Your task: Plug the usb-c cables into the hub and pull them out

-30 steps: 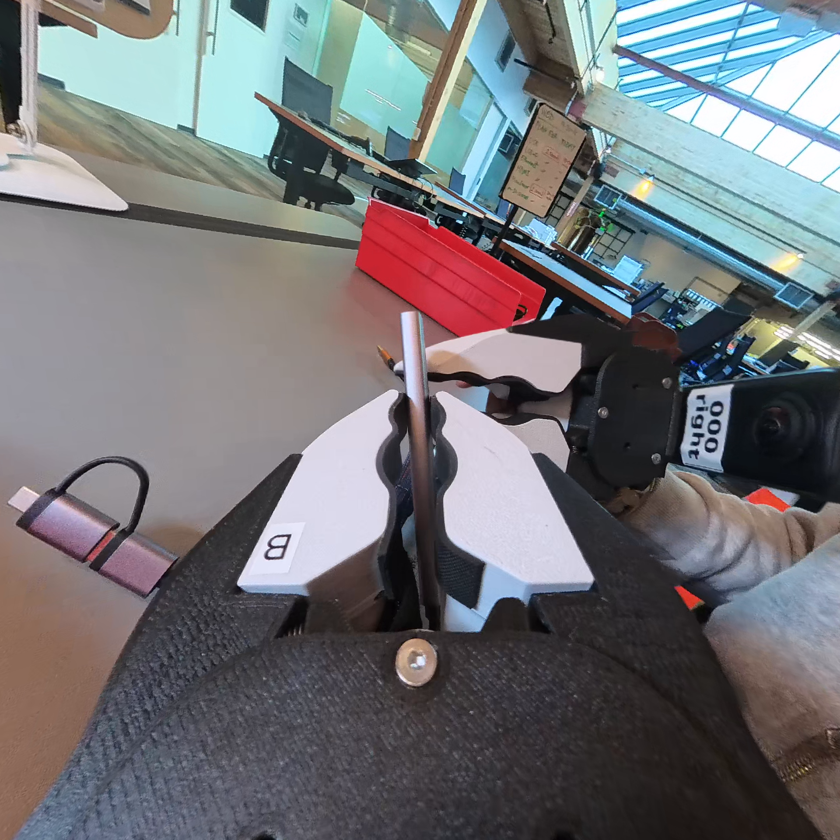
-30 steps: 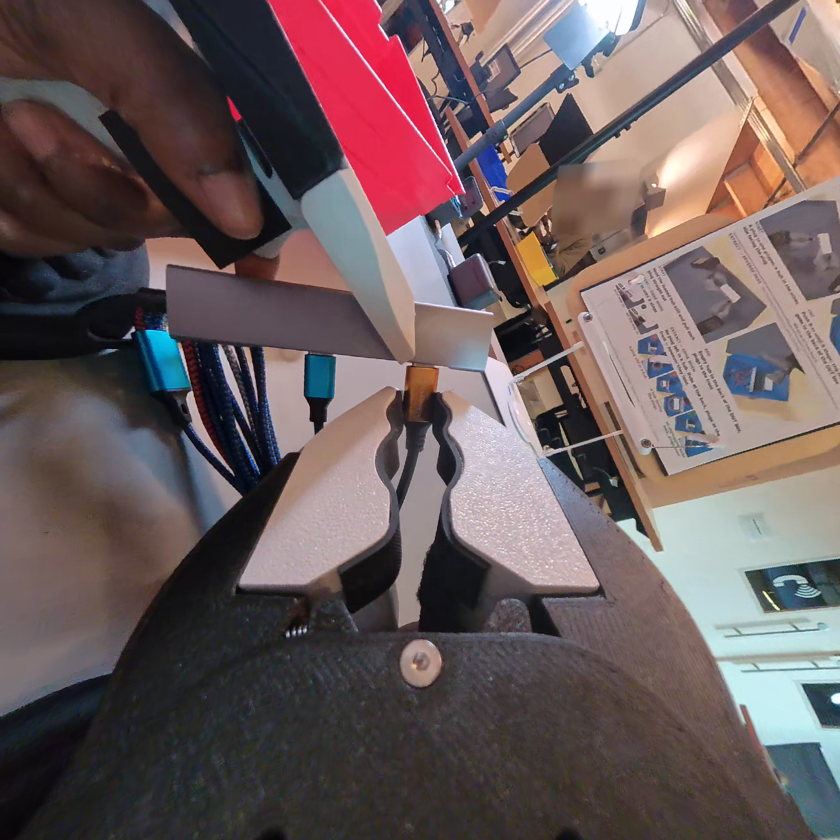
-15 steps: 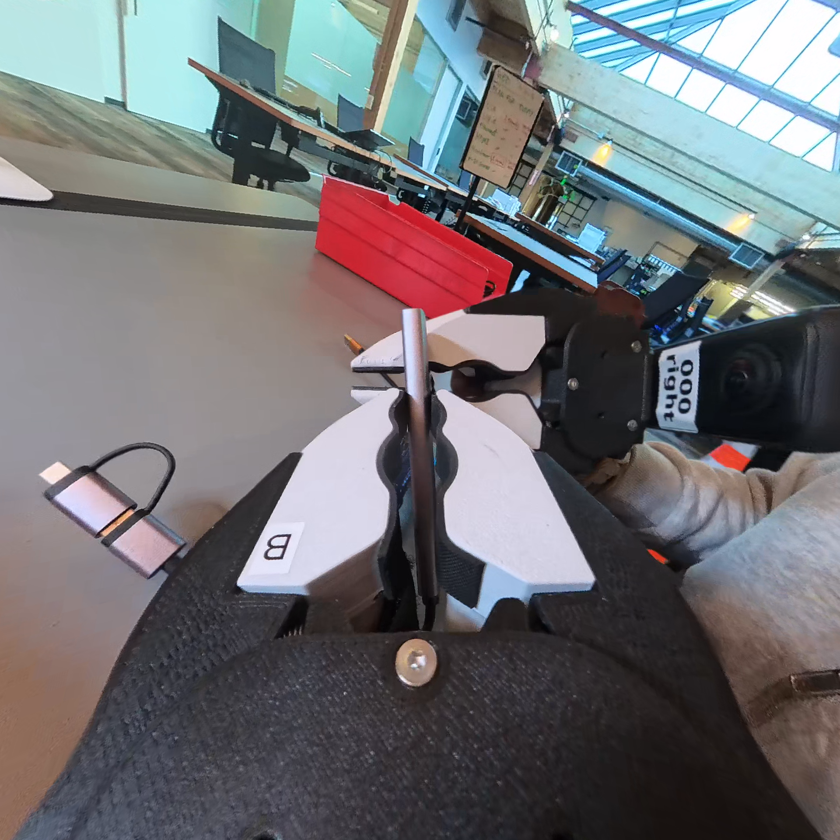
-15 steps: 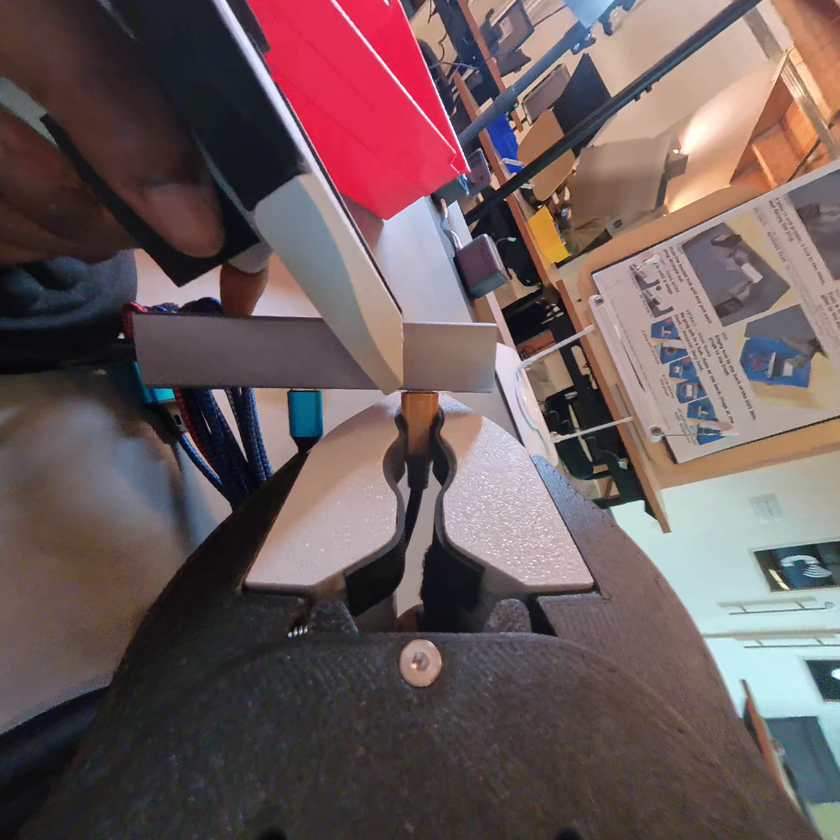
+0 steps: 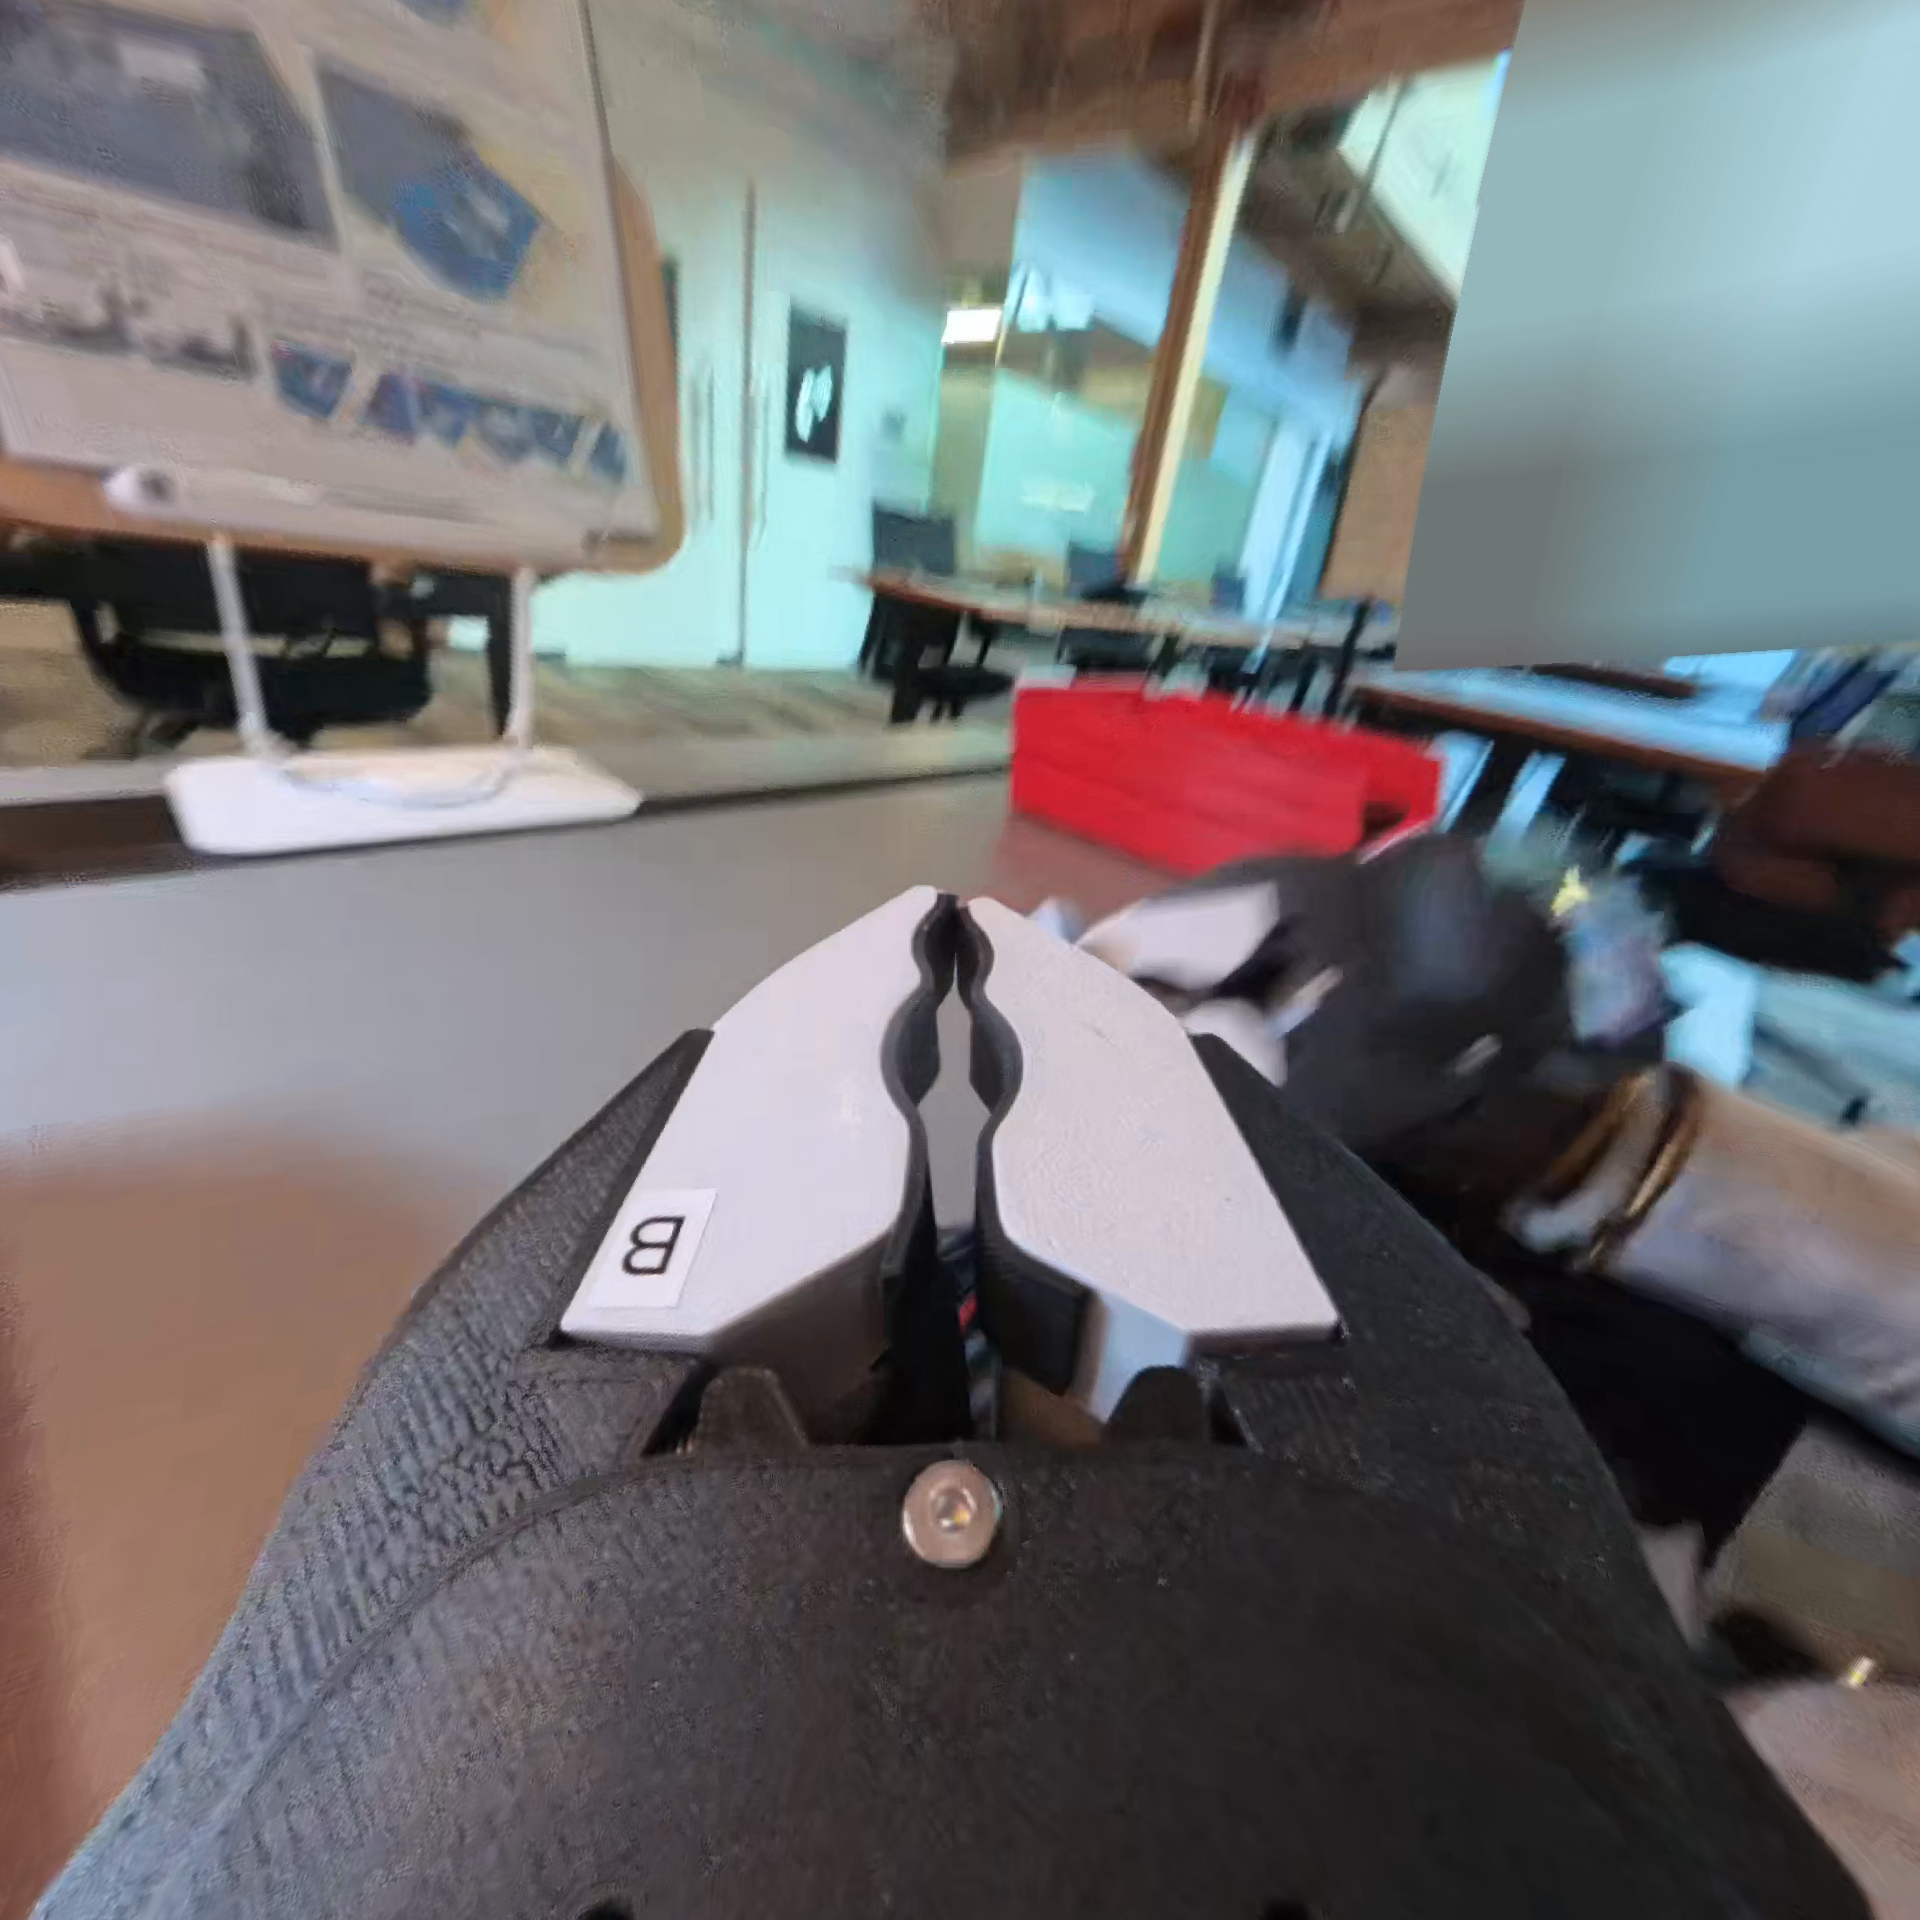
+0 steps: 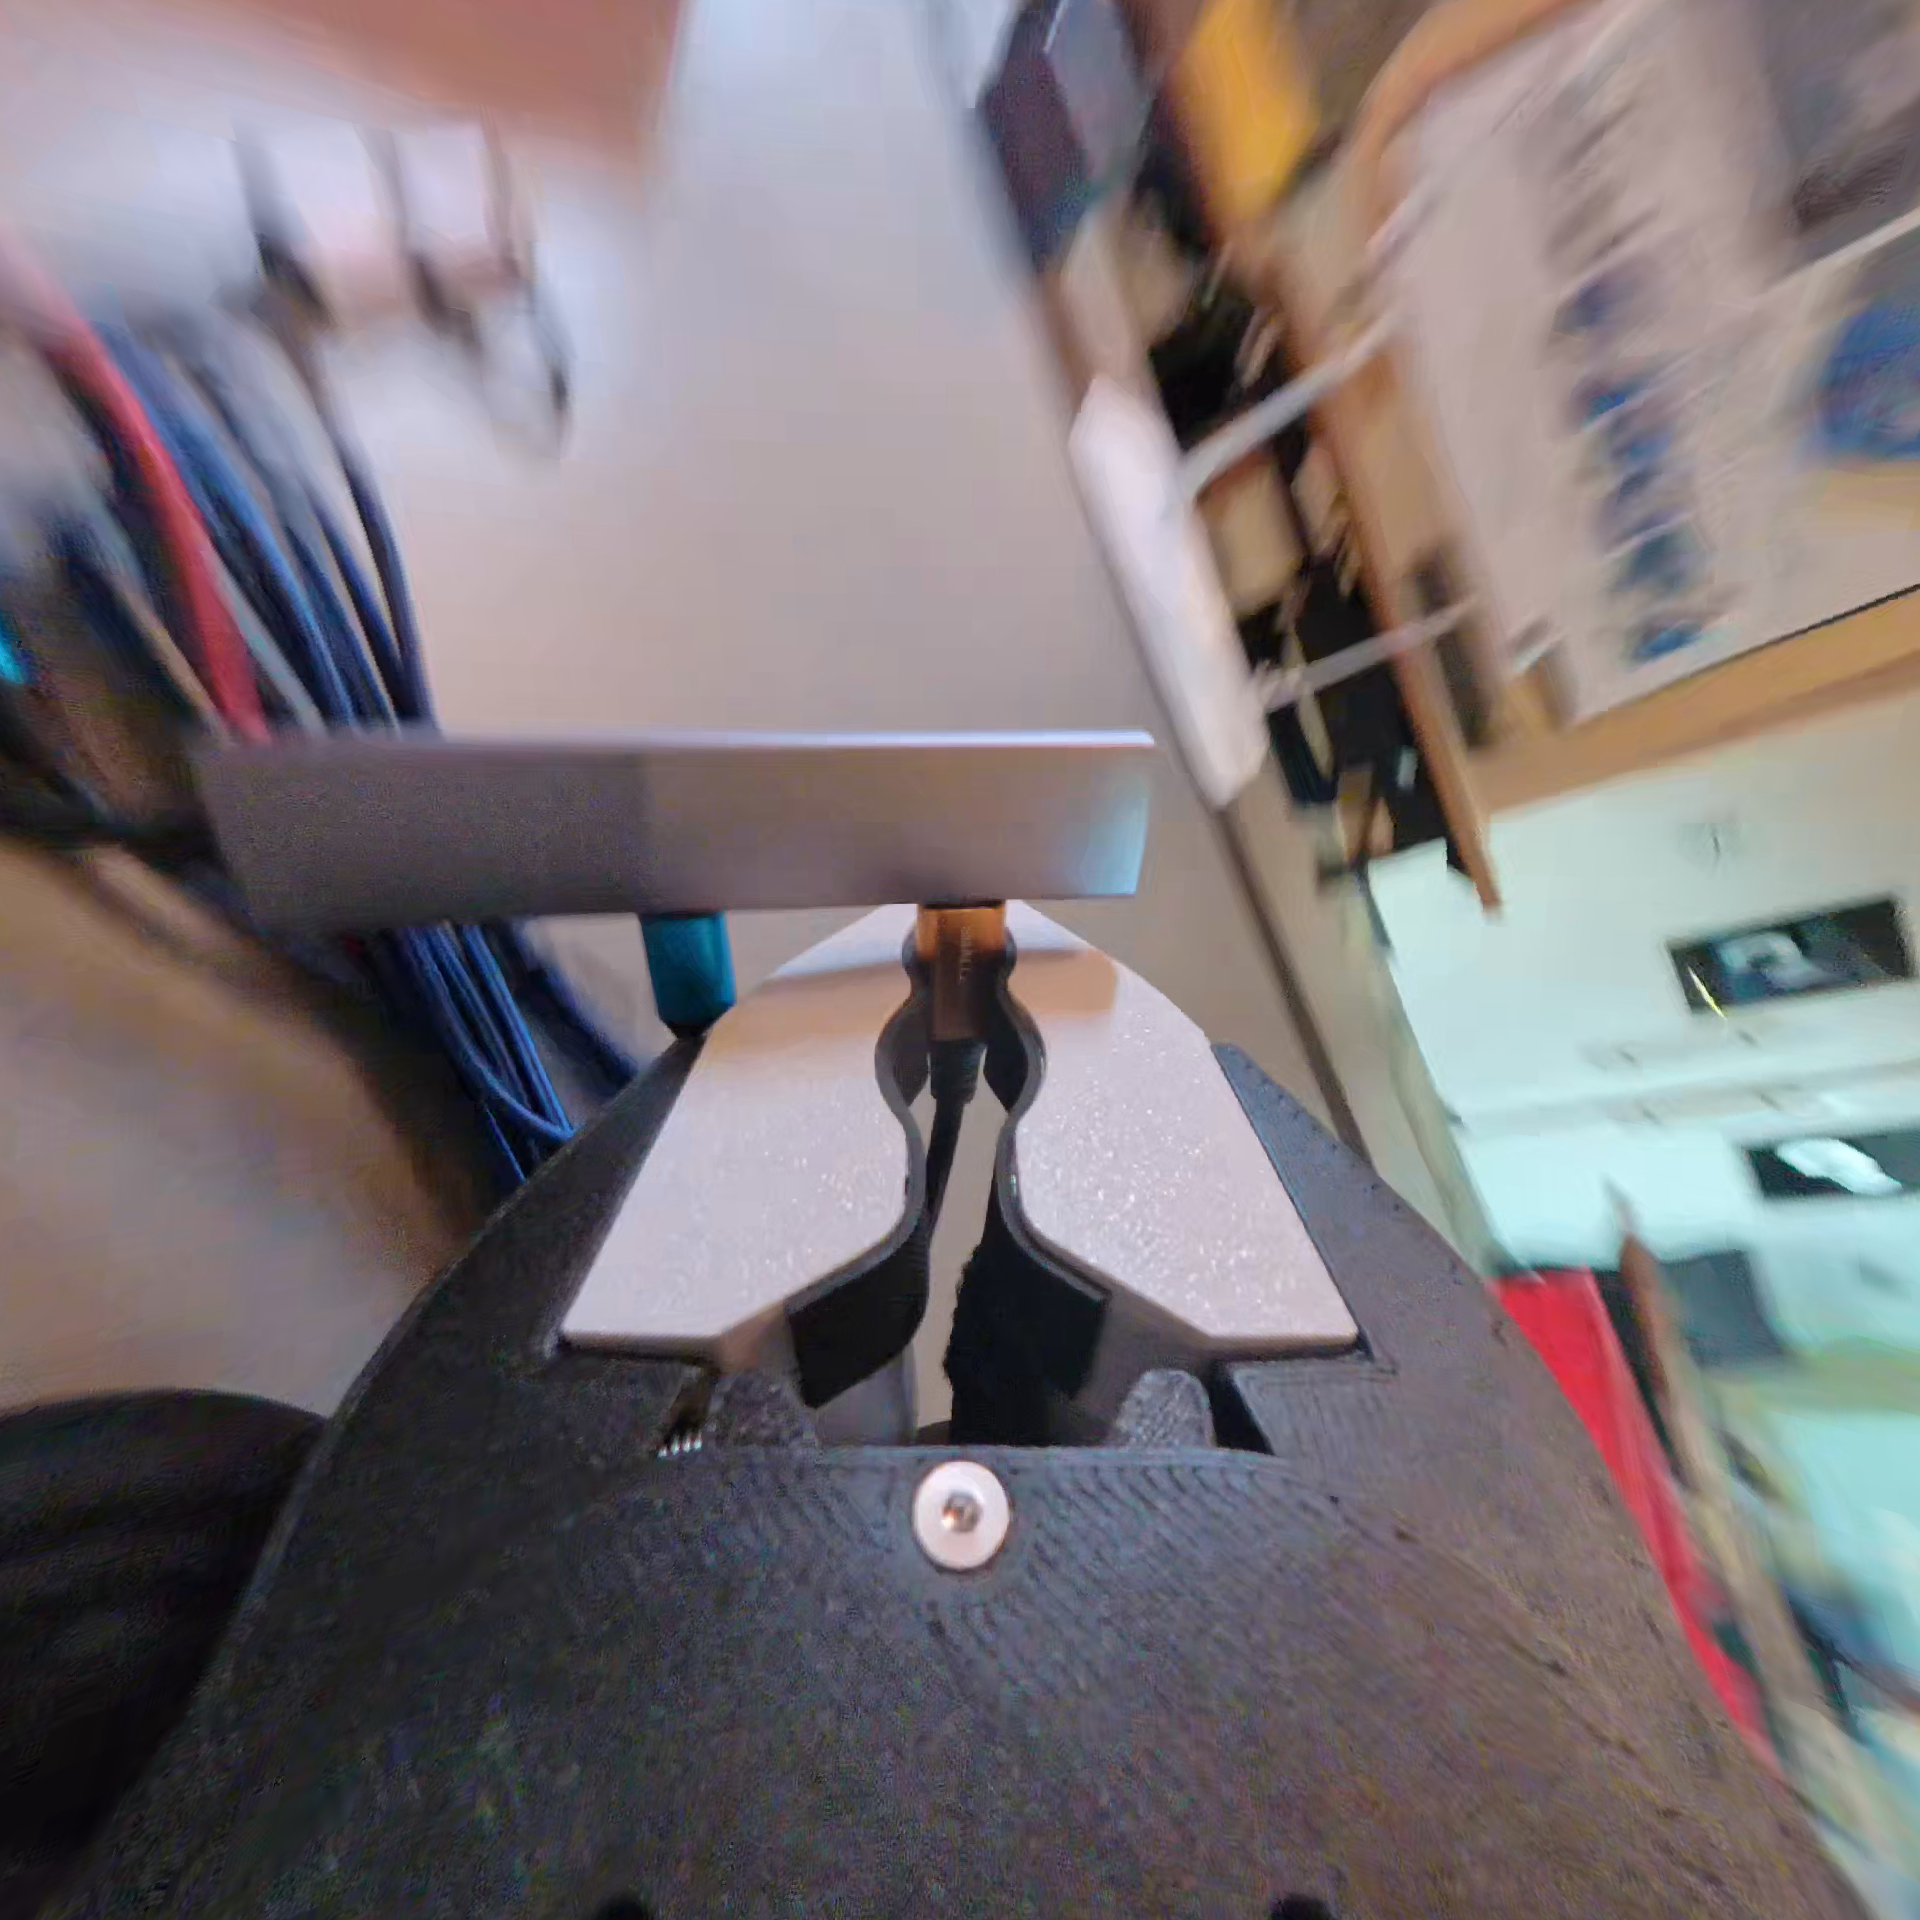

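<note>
Grey tabletop (image 5: 416, 1018) and a red bin (image 5: 1216, 779) fill the left wrist view, where the left gripper (image 5: 951, 914) is closed on nothing. Only the right wrist view shows the hub (image 6: 675, 821): the right gripper (image 6: 961, 971) clamps the orange usb-c plug (image 6: 958, 956) seated in its edge, beside a teal plug (image 6: 686, 961).

Grey hub (image 6: 675, 821) level, orange-tipped cable (image 6: 958, 971) plugged underneath

The hub (image 6: 675, 821) looks like smooth grey metal with a matt sheen. The orange plug (image 6: 961, 971) seems shiny metal, the blue cables (image 6: 457, 997) braided cloth. The right gripper (image 6: 961, 935) has grainy matt plastic fingers (image 6: 1143, 1174) and a rough black body.
</note>
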Available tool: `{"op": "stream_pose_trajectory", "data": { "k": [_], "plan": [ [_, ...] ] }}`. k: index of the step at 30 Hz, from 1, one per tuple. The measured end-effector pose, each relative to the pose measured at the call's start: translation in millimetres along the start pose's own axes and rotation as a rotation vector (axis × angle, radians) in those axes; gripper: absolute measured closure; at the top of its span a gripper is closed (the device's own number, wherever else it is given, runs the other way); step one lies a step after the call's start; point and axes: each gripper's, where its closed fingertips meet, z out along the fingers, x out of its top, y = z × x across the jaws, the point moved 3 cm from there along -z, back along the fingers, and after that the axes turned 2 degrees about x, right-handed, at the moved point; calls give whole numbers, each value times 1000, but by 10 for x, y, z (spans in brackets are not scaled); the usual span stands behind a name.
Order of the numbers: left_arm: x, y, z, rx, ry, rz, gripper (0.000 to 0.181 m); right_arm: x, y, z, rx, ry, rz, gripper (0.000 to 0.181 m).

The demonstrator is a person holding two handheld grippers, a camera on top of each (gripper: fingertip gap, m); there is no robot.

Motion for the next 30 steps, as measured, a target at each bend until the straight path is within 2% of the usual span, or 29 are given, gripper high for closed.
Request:
{"op": "stream_pose_trajectory", "data": {
  "k": [1, 2, 4, 5, 7, 8, 13, 17, 20, 25, 30],
  "plan": [
    [-140, -79, 18, -17, -97, -4, 181, 222, 112, -150, -26, 142, 62, 175],
    [-181, -45, 50, -57, -115, -43, 181, 412, 171, -233, -56, 193, 36, 175],
    [-71, 38, 79, -58, -45, -13, 181, 516, 151, -202, -68, 181, -9, 175],
    [-67, 108, 96, -110, -31, -53, 173, 497, 143, -183, -80, 183, -22, 175],
    [-172, 229, 152, -225, -133, -93, 141, 508, 127, -209, -110, 220, -73, 175],
    [-184, 265, 173, -248, -152, -105, 137, 568, 120, -258, -132, 265, -115, 175],
    [-212, 442, 169, -442, -231, -214, 146, 821, 56, -449, -161, 462, -282, 175],
    [-125, 558, 38, -705, -255, -425, 153, 910, 12, -555, -128, 600, -371, 175],
    [-129, 608, -31, -835, -291, -533, 153, 954, -25, -587, -92, 658, -418, 175],
    [-161, 614, -57, -868, -319, -511, 155, 993, -70, -572, -41, 663, -486, 175],
    [-157, 600, -29, -851, -306, -547, 157, 996, -45, -557, -100, 660, -471, 176]
  ]
}}
